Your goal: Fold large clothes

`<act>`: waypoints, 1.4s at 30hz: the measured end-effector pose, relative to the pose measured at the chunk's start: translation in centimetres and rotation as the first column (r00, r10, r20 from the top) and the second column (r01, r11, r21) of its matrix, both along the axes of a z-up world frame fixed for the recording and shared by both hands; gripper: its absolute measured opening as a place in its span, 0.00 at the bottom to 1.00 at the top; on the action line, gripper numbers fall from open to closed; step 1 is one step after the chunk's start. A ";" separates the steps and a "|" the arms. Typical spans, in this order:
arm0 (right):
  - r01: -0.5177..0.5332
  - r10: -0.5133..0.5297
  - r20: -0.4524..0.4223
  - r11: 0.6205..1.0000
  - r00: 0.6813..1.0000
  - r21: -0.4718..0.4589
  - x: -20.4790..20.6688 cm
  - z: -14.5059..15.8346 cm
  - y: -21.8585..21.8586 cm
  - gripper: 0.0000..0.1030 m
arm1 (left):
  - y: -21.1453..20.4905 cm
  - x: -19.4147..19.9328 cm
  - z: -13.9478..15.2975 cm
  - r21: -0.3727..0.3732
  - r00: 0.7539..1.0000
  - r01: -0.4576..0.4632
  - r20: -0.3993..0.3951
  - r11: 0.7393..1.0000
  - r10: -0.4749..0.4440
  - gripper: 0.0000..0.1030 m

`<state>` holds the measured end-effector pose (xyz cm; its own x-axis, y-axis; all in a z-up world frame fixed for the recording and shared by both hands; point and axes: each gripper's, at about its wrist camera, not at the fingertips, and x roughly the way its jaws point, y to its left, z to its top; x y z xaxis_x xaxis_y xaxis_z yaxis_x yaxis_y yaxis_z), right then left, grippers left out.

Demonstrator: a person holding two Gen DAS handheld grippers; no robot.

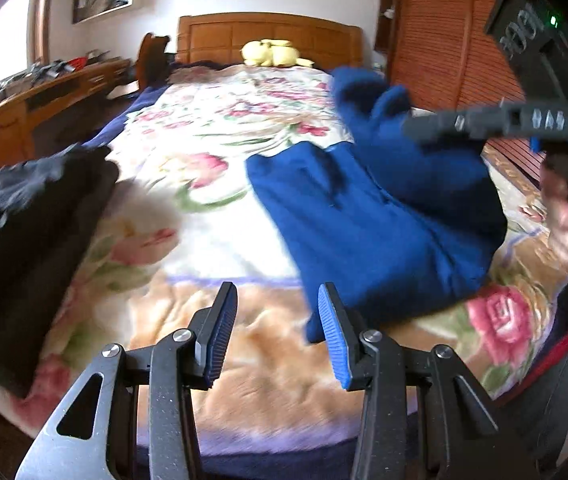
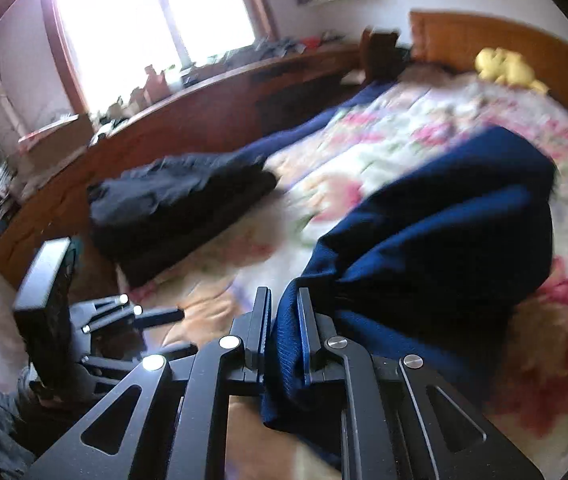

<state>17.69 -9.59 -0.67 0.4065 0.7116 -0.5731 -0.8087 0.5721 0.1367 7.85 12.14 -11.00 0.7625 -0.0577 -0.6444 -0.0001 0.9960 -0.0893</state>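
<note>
Nearest the lens, the right gripper (image 2: 284, 320) has its jaws pinching a bunched edge of the blue garment (image 2: 435, 232), lifting it off the flowered blanket (image 2: 383, 152) on the bed. The left gripper (image 1: 278, 332) hangs near the foot of the bed, jaws spread with nothing between them, just beside the garment's near corner. A dark folded pile (image 1: 32, 216) lies apart at the bed's far side. Judged step: carrying one edge across for a fold; next, the held edge must be laid flat and aligned.
</note>
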 end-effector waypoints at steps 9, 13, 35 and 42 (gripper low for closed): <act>0.068 -0.068 0.049 0.998 0.996 0.007 0.4 0.1 -0.7 0.47 | 0.3 -0.4 -0.6 -0.019 1.000 0.002 -0.016 1.000 -0.003 0.42; 0.173 -0.167 0.112 0.984 0.980 -0.043 -0.1 -1.9 -3.6 0.46 | -1.0 -0.3 0.2 -0.033 0.999 0.032 -0.003 0.999 -0.032 0.42; 0.280 -0.278 0.063 0.960 0.958 -0.015 -1.9 -11.2 -10.8 0.40 | -7.4 4.1 -1.0 -0.098 0.987 0.136 -0.070 0.986 -0.143 0.42; 0.264 -0.263 0.050 0.964 0.963 -0.017 -1.3 -11.7 -13.2 0.56 | -8.4 4.3 -1.6 -0.069 0.986 0.133 -0.096 0.989 -0.139 0.42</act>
